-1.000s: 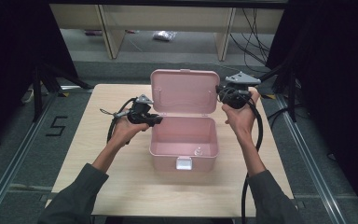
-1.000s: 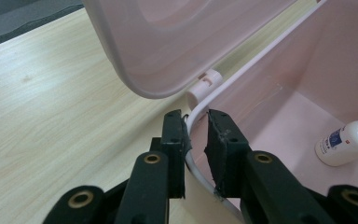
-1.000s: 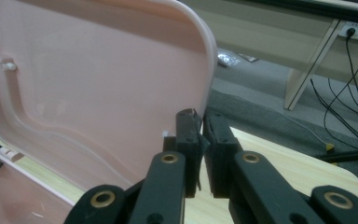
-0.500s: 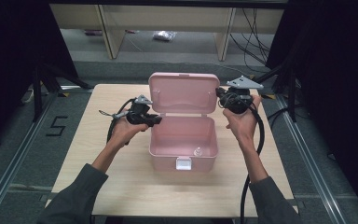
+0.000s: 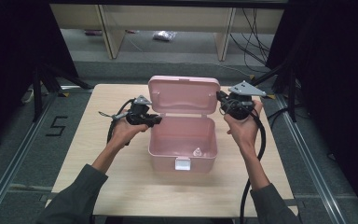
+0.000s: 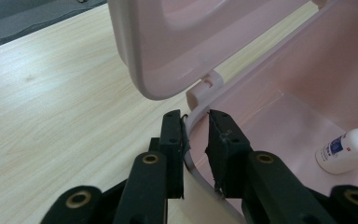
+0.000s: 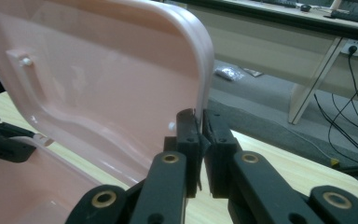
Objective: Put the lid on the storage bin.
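Observation:
A pink plastic box (image 5: 168, 161) stands in the middle of the table with its lid (image 5: 184, 95) raised upright at the back. Inside it lies a small white bottle (image 5: 197, 152) (image 6: 347, 149). My left gripper (image 5: 157, 120) (image 6: 196, 119) is shut on the rim of the box's left wall (image 6: 326, 74), one jaw inside and one outside. My right gripper (image 5: 220, 98) (image 7: 199, 116) is shut on the right edge of the lid (image 7: 98, 84), near its top corner. Far off in the right gripper view, the left gripper (image 7: 0, 140) shows at the box's other side.
The box has a white latch (image 5: 182, 163) on its front wall. Bare wooden tabletop (image 5: 112, 186) lies around it on all sides. Beyond the table's far edge are shelf legs (image 5: 223, 42) and cables (image 5: 256, 32) on the floor.
The right gripper has sunk slightly with the lid's edge, and the lid's top sits a touch lower. The left gripper has kept still on the box's rim.

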A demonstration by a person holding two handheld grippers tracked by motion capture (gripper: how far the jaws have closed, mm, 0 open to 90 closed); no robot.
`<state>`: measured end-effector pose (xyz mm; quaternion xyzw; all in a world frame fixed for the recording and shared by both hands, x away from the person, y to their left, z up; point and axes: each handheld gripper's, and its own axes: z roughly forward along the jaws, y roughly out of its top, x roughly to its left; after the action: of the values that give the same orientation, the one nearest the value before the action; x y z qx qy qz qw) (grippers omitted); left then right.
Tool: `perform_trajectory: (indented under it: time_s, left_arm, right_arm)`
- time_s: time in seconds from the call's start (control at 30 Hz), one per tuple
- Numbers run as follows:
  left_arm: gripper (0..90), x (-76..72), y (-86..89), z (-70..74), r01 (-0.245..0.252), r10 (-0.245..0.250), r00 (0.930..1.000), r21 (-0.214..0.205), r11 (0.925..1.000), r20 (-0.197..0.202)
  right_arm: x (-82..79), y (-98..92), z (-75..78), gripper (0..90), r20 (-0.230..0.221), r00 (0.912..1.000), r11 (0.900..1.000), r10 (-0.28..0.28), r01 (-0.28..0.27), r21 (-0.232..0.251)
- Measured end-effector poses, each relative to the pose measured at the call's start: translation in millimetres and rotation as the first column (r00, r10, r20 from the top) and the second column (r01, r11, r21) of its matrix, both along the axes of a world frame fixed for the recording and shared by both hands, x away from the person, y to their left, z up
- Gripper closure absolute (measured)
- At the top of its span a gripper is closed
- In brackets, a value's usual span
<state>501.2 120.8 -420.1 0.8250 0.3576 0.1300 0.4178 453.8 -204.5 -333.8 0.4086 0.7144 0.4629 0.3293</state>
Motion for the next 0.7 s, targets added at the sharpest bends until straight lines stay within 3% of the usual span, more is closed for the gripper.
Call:
perform_trajectory:
  time_s: [0.03,0.07,0.1,0.17,0.2,0.33,0.37,0.5,0.57,0.7]
  left_arm:
    - [74.9,-0.7,-0.3,-0.2,-0.008,0.008,0.9999,0.005,1.0000,0.007]
    - [73.4,-0.7,0.0,-0.6,-0.009,0.009,0.9999,0.006,0.9999,0.011]
    - [73.2,-0.8,-0.2,-0.9,-0.010,0.010,0.9999,0.008,0.9999,0.012]
    - [73.2,-1.6,-0.9,-0.5,-0.011,0.010,0.9997,0.017,0.9998,0.021]
    - [73.2,-1.1,-1.0,-0.9,-0.007,0.007,0.9998,0.007,0.9999,0.019]
    - [68.7,-1.4,1.1,0.0,-0.020,0.020,0.9995,-0.003,0.9998,0.024]
    - [66.7,-1.8,2.8,1.0,-0.024,0.024,0.9994,-0.001,0.9997,0.024]
    - [58.2,-6.0,11.5,7.4,-0.049,0.051,0.9983,-0.050,0.9975,0.029]
    - [54.3,-8.6,15.0,10.8,-0.053,0.054,0.9985,-0.082,0.9952,0.010]
    - [48.3,-17.3,21.7,17.7,-0.037,0.037,0.9993,-0.071,0.9968,0.001]
  right_arm:
    - [-0.6,-1.3,-0.6,86.6,0.020,0.9998,1.0000,0.003,-0.003,-0.001]
    - [-2.7,-2.5,-0.9,86.7,0.014,0.9999,1.0000,-0.001,0.001,-0.008]
    - [-4.9,-1.4,-2.1,87.0,-0.001,0.9999,0.9998,-0.010,0.010,0.015]
    - [-6.9,-2.1,-3.0,87.0,0.023,0.9997,1.0000,-0.001,0.000,0.009]
    - [-7.4,-3.0,-2.7,87.0,0.032,0.9995,0.9998,0.004,-0.003,-0.017]
    - [-10.2,-1.1,-3.6,87.2,0.019,0.9998,1.0000,-0.005,0.005,0.001]
    - [-9.5,-2.2,-3.7,87.2,0.038,0.9992,0.9999,-0.010,0.011,-0.008]
    - [-11.7,-2.8,-5.2,87.5,0.026,0.9996,1.0000,0.005,-0.005,0.002]
    - [-13.1,-3.4,-5.3,87.5,0.033,0.9994,1.0000,0.003,-0.003,-0.009]
    - [-15.7,-2.2,-6.8,87.6,0.040,0.9992,1.0000,0.008,-0.007,-0.002]
